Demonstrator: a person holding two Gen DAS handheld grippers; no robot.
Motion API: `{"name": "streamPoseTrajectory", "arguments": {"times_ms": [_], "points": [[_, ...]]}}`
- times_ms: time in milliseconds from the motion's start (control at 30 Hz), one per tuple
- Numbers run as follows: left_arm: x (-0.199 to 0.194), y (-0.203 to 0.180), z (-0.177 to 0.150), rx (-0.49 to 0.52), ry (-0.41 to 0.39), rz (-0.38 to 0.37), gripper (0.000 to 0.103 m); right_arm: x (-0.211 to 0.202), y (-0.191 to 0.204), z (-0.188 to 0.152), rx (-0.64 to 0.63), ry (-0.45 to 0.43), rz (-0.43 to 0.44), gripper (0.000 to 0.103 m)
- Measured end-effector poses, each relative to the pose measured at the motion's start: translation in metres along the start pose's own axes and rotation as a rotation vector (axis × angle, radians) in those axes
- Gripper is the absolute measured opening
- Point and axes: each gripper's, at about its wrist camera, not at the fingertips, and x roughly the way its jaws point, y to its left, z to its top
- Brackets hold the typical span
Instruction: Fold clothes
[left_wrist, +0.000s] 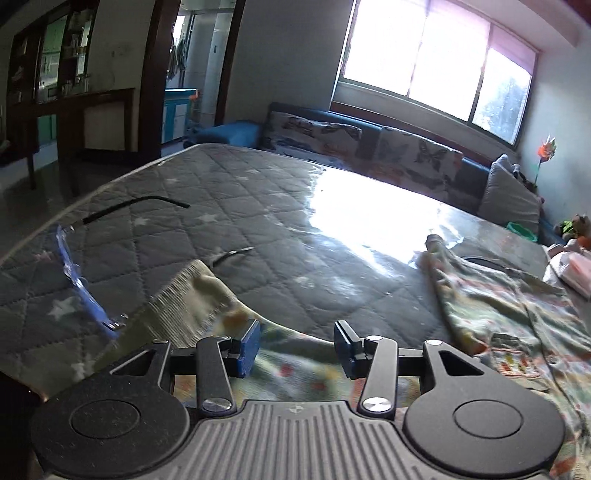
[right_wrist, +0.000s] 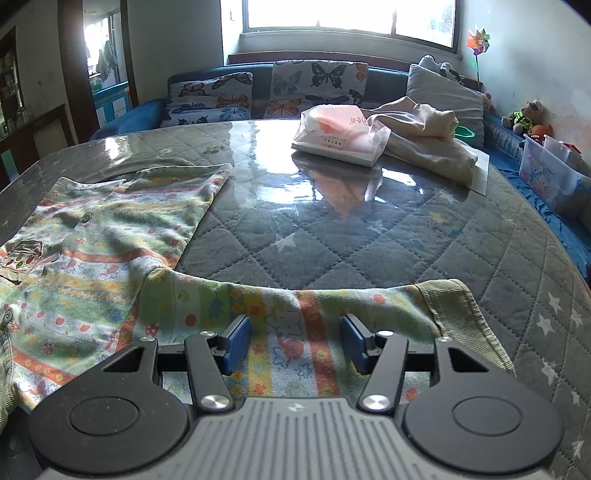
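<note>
The patterned child's garment (right_wrist: 92, 251) lies spread on the quilted table (right_wrist: 369, 236) near its front edge. The left gripper (left_wrist: 297, 349) and right gripper (right_wrist: 295, 341) hover above its 2 sleeves, jaws spread, pinching nothing.

We find print on only one thing: the white and pink plastic bag (right_wrist: 338, 134) lying on the table (right_wrist: 369, 229). It carries red characters near its top edge and a small line of Latin capitals lower down, but both are too small for us to read with certainty.
</note>
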Motion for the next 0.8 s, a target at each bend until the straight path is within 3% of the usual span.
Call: {"name": "streamPoseTrajectory", "arguments": {"times_ms": [100, 233, 400, 600, 800], "points": [[-0.001, -0.004, 0.001, 0.01, 0.009, 0.008, 0.048, -0.003, 0.0, 0.0, 0.011, -0.004, -0.005, 0.056], [-0.011, -0.021, 0.002, 0.028, 0.015, -0.046, 0.048, -0.014, 0.004, -0.003, 0.002, -0.01, 0.023, 0.056], [-0.032, -0.074, -0.01, 0.147, 0.039, -0.198, 0.048, -0.03, 0.03, -0.002, -0.101, -0.018, 0.107, 0.056], [-0.054, -0.143, -0.033, 0.293, 0.069, -0.393, 0.047, -0.038, 0.081, 0.002, -0.227, -0.032, 0.272, 0.056], [-0.057, -0.184, -0.063, 0.443, 0.098, -0.479, 0.041, -0.035, 0.125, -0.004, -0.348, -0.023, 0.367, 0.056]]}}
